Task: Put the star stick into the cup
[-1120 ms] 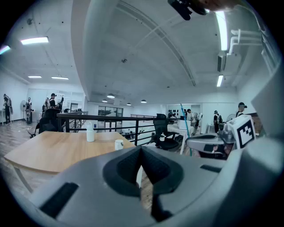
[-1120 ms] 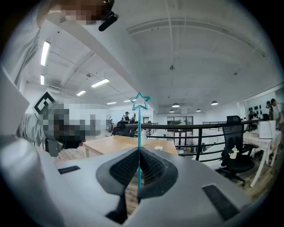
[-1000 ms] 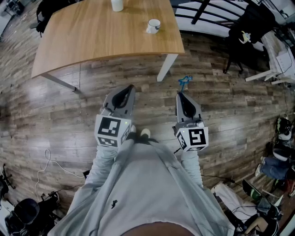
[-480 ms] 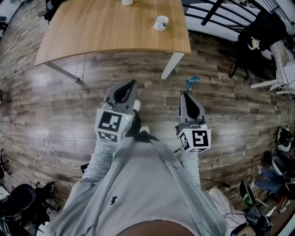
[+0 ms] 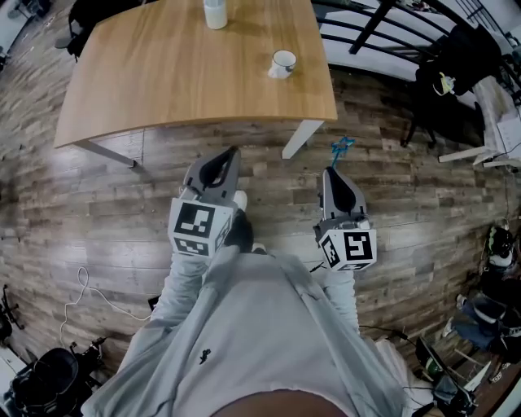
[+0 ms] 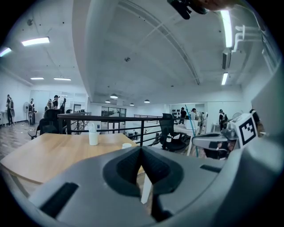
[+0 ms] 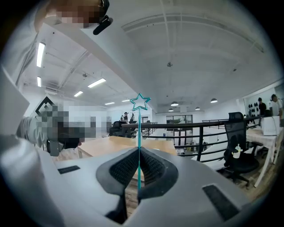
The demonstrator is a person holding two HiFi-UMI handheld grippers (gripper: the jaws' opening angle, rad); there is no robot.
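Note:
A thin teal star stick [image 7: 140,133] stands upright between the jaws of my right gripper [image 7: 139,153], which is shut on it; its star tip [image 5: 341,147] pokes past the gripper [image 5: 336,181] in the head view. A small white cup [image 5: 282,63] sits near the front right corner of a wooden table [image 5: 163,73], well ahead of both grippers. In the left gripper view the cup [image 6: 127,145] shows just above the jaws. My left gripper [image 5: 218,167] is shut with nothing in it, held over the floor.
A taller white bottle [image 5: 215,13] stands at the table's far edge. A black railing [image 5: 383,32] and an office chair [image 5: 456,57] lie to the right of the table. Cables [image 5: 81,285] trail on the wood floor at the left. People stand far off in the room.
Both grippers and the person have moved a little closer to the table. The star stick stays clamped in the right gripper; the left stays shut.

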